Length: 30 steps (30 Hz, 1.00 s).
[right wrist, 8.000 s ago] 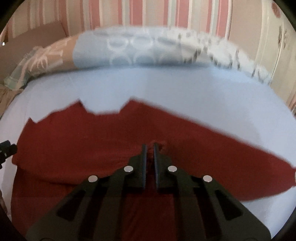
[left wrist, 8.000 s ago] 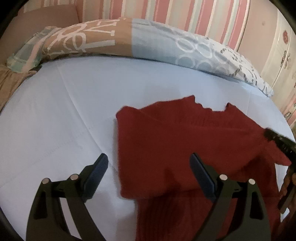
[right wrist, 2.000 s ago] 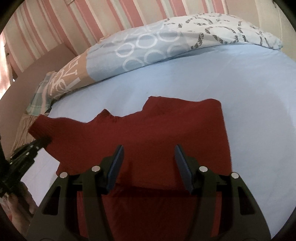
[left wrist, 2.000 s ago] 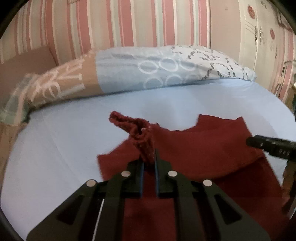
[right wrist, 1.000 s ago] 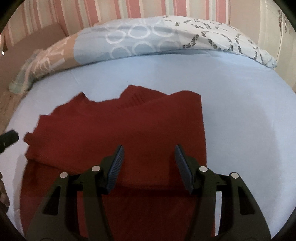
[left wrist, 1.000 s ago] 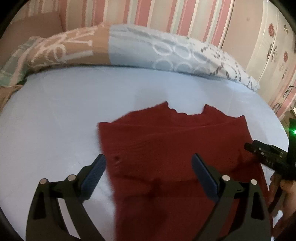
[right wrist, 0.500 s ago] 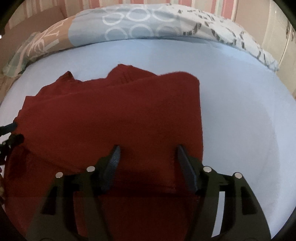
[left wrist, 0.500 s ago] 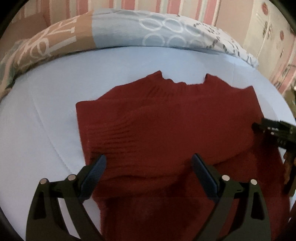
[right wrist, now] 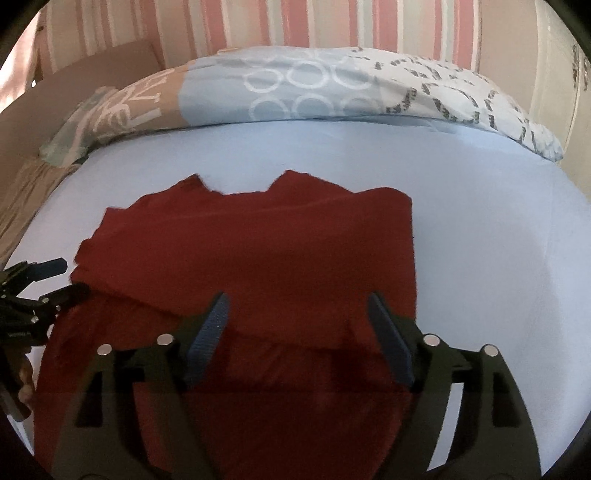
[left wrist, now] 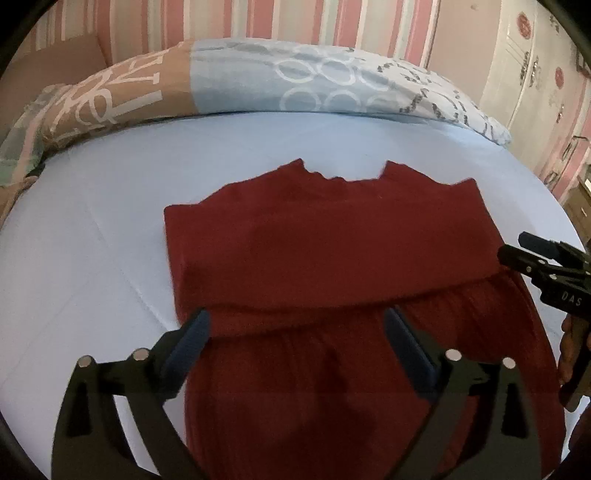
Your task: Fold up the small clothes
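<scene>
A dark red knit sweater (left wrist: 332, 258) lies flat on the light blue bed sheet (left wrist: 92, 240), collar away from me, both sleeves folded across its chest. It also shows in the right wrist view (right wrist: 258, 251). My left gripper (left wrist: 297, 332) is open and empty, over the sweater's lower left part. My right gripper (right wrist: 297, 314) is open and empty, over the sweater's lower right part. The right gripper also shows at the right edge of the left wrist view (left wrist: 535, 262). The left gripper shows at the left edge of the right wrist view (right wrist: 44, 284).
A long patterned pillow (left wrist: 258, 81) in tan, blue and white lies along the far side of the bed, below a pink striped wall (left wrist: 258, 22). A white cupboard (left wrist: 535, 66) stands at the far right. Bare sheet (right wrist: 498, 258) lies right of the sweater.
Both grippers have drawn back a little from the sweater and stay open. The sweater lies still, its sleeves folded in.
</scene>
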### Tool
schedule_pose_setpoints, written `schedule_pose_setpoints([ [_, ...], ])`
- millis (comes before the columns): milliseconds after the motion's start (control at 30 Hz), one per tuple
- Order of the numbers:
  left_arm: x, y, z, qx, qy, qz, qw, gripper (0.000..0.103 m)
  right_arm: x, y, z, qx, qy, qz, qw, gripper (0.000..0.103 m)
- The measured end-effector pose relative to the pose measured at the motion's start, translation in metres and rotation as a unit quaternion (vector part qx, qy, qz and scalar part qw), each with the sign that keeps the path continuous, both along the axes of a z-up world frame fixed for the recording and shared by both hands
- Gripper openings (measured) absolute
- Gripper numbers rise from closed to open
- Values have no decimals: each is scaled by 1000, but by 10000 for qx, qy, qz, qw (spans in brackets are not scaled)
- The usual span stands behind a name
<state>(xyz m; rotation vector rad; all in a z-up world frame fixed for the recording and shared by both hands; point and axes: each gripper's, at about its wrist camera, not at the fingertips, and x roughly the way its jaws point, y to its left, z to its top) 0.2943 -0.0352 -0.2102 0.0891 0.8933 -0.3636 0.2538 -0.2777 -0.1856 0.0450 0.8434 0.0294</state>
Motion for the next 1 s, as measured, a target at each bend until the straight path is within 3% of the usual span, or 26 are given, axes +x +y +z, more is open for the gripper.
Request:
schedule_pose_setpoints([
  [300,-50,5,14,142,-122,230,9996,101,-38,25,21,73,-209,-124,9997,100],
  [567,-84,17,26,176,-169,488,9985,101,-63,29,26,369,-114,-390,9985,100],
  [1000,-151,26,44,-4,-226,594,9980,101,-141,32,39,210,-360,-378,9984,100],
])
